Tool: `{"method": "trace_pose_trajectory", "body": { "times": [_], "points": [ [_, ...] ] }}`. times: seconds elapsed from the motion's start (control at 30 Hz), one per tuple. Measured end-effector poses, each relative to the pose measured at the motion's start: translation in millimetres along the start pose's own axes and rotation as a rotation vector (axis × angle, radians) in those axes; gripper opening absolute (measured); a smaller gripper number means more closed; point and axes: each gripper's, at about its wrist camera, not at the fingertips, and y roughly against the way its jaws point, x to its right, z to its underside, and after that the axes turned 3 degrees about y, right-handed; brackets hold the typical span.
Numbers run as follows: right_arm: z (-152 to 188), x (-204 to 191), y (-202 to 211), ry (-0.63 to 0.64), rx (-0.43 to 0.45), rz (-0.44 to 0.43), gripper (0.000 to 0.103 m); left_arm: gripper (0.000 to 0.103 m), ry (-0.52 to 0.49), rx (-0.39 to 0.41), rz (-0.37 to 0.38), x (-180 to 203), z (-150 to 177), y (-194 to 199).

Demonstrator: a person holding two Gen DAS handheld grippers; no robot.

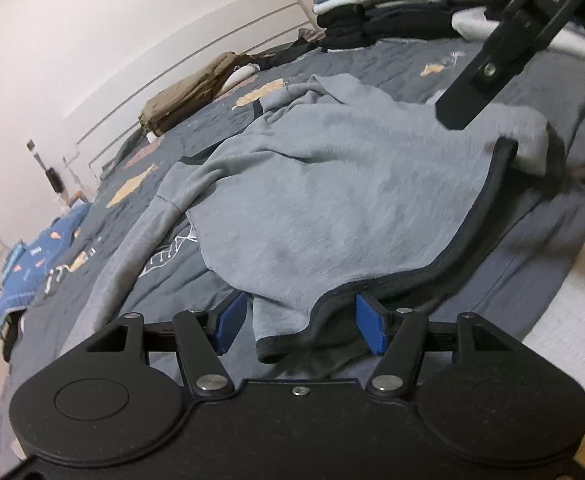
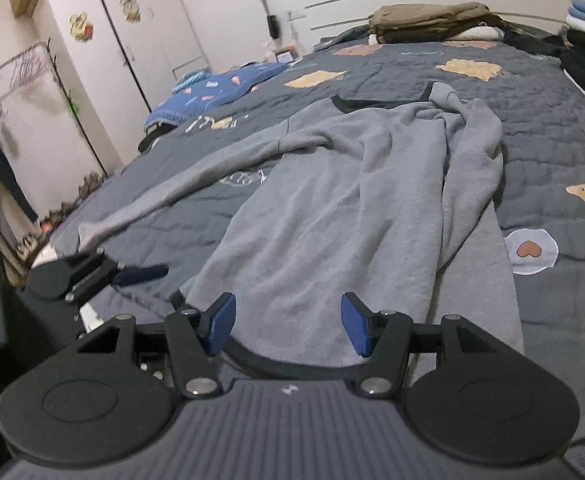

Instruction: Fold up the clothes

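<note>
On a dark quilted bedspread (image 2: 532,128), a grey sweatshirt (image 2: 332,208) lies spread flat, one sleeve stretched out sideways. Both the left gripper (image 1: 300,324) and right gripper (image 2: 288,324) hover at its dark-trimmed hem, jaws parted, gripping nothing. Folded clothes (image 1: 392,12) are stacked behind.

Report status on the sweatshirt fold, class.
Both grippers, left and right, open at the dark hem. Grey sweatshirt lies rumpled on the bed, unfolded. Nothing in the way.
</note>
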Motion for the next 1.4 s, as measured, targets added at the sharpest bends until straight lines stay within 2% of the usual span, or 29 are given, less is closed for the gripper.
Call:
{"method": "trace_pose_trajectory", "body": {
  "times": [0.03,0.1,0.13,0.23,0.33,0.6,0.7,0.87,0.97,1.0,1.03,1.07,1.1,1.13,1.17,1.27,1.37,1.4],
  "points": [
    [1,-1,0,0.017,-0.007,0.010,0.057,0.039,0.007,-0.004,0.007,0,-1,-2],
    [3,-3,-2,0.042,-0.022,0.022,0.057,0.020,0.038,-0.011,0.025,-3,-2,-6],
    [5,-3,-2,0.054,-0.030,0.028,0.057,0.018,0.075,-0.006,0.031,-8,-3,-6],
    [8,-7,-6,0.096,-0.048,0.034,0.057,0.016,0.209,0.028,0.043,-27,-9,-3],
    [12,-11,-10,0.161,-0.055,0.049,0.057,0.015,0.336,0.026,0.078,-45,-11,-3],
    [25,-18,-30,0.352,-0.076,0.184,0.057,0.015,0.513,0.038,0.127,-68,-11,0],
    [26,-12,-35,0.349,-0.065,0.232,0.057,0.015,0.565,0.045,0.143,-76,-11,-1],
    [22,11,-35,0.227,-0.041,0.263,0.057,0.016,0.568,0.034,0.134,-77,-11,-2],
    [24,21,-38,0.171,-0.050,0.285,0.057,0.019,0.498,-0.001,0.115,-66,-12,-7],
    [25,24,-39,0.156,-0.057,0.282,0.056,0.023,0.469,-0.018,0.106,-61,-12,-9],
    [26,27,-41,0.142,-0.063,0.278,0.053,0.030,0.440,-0.036,0.087,-57,-11,-11],
    [26,29,-42,0.124,-0.071,0.263,0.046,0.032,0.412,-0.054,0.063,-53,-10,-14],
    [26,30,-43,0.106,-0.079,0.247,0.035,0.033,0.384,-0.072,0.039,-50,-8,-16],
    [26,32,-44,0.088,-0.087,0.231,0.019,0.034,0.370,-0.089,0.028,-48,-7,-18],
    [25,33,-42,0.069,-0.078,0.226,0.014,0.035,0.362,-0.105,0.023,-47,-6,-19],
    [19,37,-32,0.008,-0.037,0.212,0.007,0.035,0.352,-0.124,0.023,-47,-2,-20],
    [10,42,-13,-0.073,0.047,0.172,0.006,0.036,0.389,-0.074,0.064,-52,-3,-12],
    [7,42,-5,-0.090,0.076,0.158,0.006,0.041,0.407,-0.052,0.082,-54,-4,-9]
  ]
}}
